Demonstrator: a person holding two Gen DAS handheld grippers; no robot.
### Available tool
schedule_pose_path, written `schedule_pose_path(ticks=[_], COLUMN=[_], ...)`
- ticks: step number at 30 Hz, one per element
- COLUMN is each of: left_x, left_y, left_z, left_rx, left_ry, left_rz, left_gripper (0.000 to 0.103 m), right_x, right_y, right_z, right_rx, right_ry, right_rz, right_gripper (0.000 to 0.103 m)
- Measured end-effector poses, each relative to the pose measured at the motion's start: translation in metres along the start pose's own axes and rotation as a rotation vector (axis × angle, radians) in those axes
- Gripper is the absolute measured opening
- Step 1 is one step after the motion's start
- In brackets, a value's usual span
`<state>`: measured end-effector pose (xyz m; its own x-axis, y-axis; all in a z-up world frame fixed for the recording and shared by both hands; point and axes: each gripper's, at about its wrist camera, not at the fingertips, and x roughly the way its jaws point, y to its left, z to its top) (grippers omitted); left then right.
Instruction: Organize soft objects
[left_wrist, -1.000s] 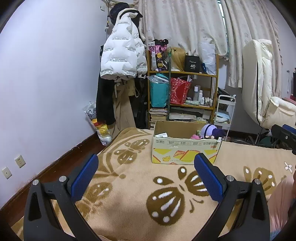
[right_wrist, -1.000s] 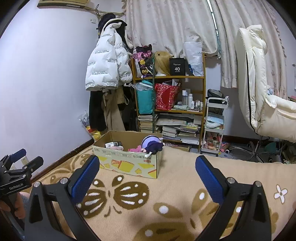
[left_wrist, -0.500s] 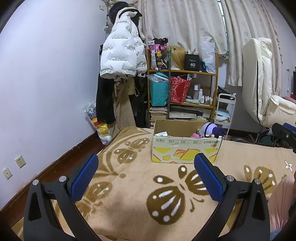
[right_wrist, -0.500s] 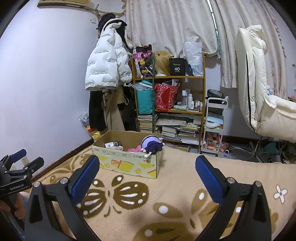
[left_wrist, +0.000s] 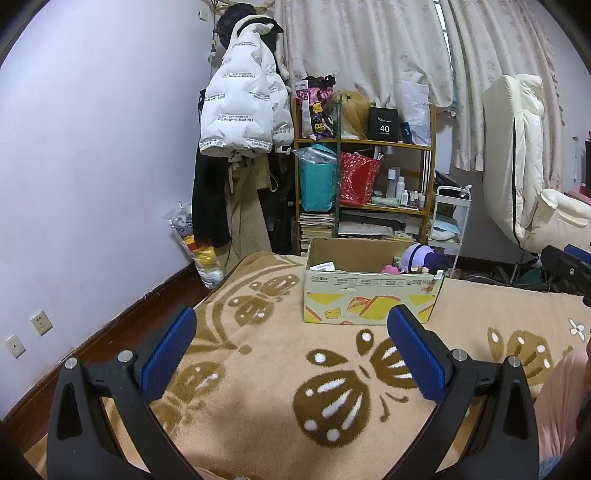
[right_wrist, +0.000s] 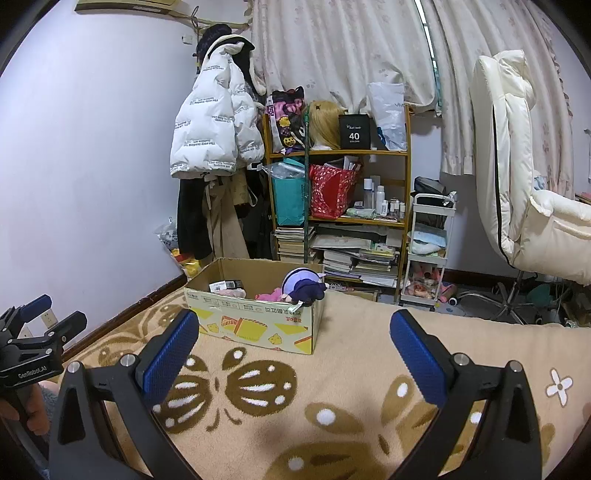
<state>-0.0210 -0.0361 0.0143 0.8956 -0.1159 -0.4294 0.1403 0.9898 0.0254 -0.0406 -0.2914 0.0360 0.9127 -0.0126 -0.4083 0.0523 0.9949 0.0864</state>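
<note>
A cardboard box (left_wrist: 371, 297) stands on the tan patterned blanket (left_wrist: 266, 354); it also shows in the right wrist view (right_wrist: 258, 321). In it lie a purple plush doll (left_wrist: 424, 256) (right_wrist: 303, 286) and a pink soft toy (left_wrist: 389, 269) (right_wrist: 267, 295). My left gripper (left_wrist: 291, 350) is open and empty, held above the blanket short of the box. My right gripper (right_wrist: 293, 354) is open and empty, also short of the box. The left gripper's body (right_wrist: 33, 339) shows at the far left of the right wrist view.
A wooden shelf (left_wrist: 364, 192) packed with bags, books and bottles stands behind the box. A white puffer jacket (left_wrist: 240, 110) hangs at the wall. A small white cart (right_wrist: 428, 254) and a cream chair (right_wrist: 517, 184) stand to the right.
The left wrist view has shifted very slightly; the box sits a touch lower in it. Both grippers stay open and nearly still.
</note>
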Motion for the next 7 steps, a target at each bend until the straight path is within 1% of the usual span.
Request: schedule_pose_path(ticks=[7], left_x=[0.0001], left_y=[0.0002], left_z=[-0.0003], left_rx=[0.002], left_ry=[-0.002], left_rz=[-0.004], left_gripper=[0.102], right_x=[0.0001], right_y=[-0.0004], right_z=[0.0016], right_rx=[-0.004], right_ry=[0.001], right_rz=[0.003], right_gripper=[0.103])
